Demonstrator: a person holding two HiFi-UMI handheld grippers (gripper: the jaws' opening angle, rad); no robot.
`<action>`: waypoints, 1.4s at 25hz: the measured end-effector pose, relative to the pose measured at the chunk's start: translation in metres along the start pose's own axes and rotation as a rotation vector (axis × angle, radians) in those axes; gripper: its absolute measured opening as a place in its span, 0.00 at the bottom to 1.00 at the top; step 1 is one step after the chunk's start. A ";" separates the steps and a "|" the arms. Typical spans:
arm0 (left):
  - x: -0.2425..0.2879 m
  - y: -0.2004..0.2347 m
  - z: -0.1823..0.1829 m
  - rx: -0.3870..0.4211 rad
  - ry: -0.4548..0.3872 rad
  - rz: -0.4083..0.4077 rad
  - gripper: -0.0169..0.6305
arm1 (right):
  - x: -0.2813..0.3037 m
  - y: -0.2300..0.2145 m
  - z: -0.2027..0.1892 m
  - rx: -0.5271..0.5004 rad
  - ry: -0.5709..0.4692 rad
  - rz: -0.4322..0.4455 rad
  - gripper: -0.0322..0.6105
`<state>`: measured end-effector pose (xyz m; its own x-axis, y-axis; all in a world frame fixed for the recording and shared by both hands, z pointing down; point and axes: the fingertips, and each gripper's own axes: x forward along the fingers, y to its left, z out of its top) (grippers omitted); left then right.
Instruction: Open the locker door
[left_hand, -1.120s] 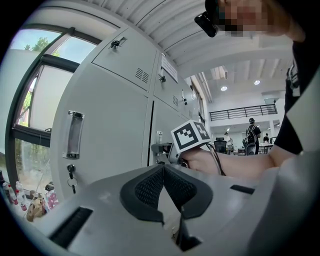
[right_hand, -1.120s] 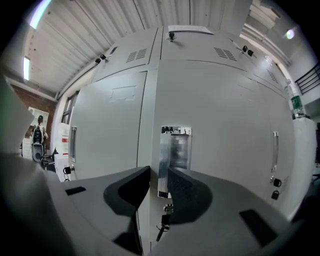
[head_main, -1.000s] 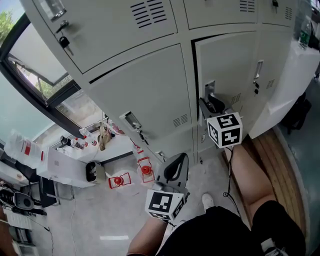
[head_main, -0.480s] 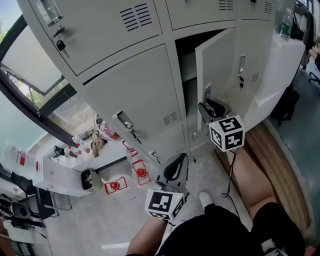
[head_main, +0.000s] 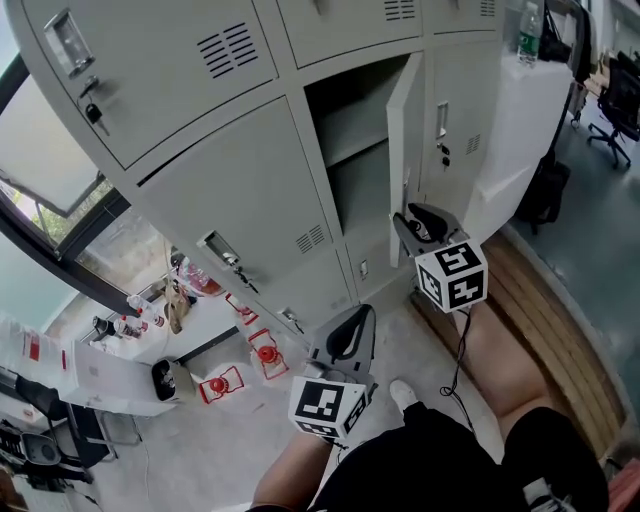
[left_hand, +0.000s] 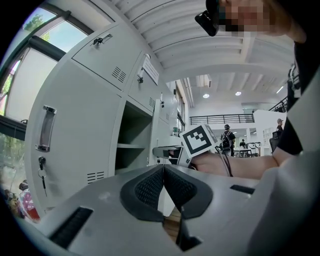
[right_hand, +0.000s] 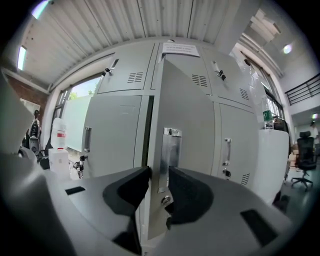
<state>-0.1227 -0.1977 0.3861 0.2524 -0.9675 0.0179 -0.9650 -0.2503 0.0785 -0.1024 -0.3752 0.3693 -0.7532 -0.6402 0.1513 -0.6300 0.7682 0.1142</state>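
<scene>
The grey locker door stands swung out edge-on from a bank of lockers, and two bare shelves show in the compartment behind it. My right gripper is at the door's free edge, at handle height. In the right gripper view its jaws straddle that edge, the pads pressed against the door and its metal handle plate. My left gripper hangs lower and nearer me, away from the lockers. Its pads meet with nothing between them.
Closed locker doors with keys in their locks flank the open one. A white cabinet stands to the right. On the floor at the left lie red objects, beside a low white table. A wooden strip runs at the right, by my leg.
The door has swung from slightly ajar to wide open, showing the shelves inside. My right gripper stayed on its edge and came toward me with it. The left gripper barely moved.
</scene>
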 end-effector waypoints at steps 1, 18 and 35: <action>0.002 -0.004 0.000 0.001 -0.001 -0.012 0.05 | -0.005 -0.004 -0.001 -0.001 -0.001 -0.011 0.32; 0.040 -0.066 -0.005 0.002 0.003 -0.184 0.05 | -0.080 -0.081 -0.020 -0.003 0.016 -0.209 0.30; 0.072 -0.086 -0.009 -0.003 0.012 -0.235 0.05 | -0.106 -0.158 -0.035 0.043 0.023 -0.389 0.15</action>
<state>-0.0206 -0.2451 0.3898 0.4713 -0.8819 0.0101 -0.8792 -0.4689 0.0848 0.0838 -0.4280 0.3694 -0.4528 -0.8825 0.1272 -0.8751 0.4672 0.1263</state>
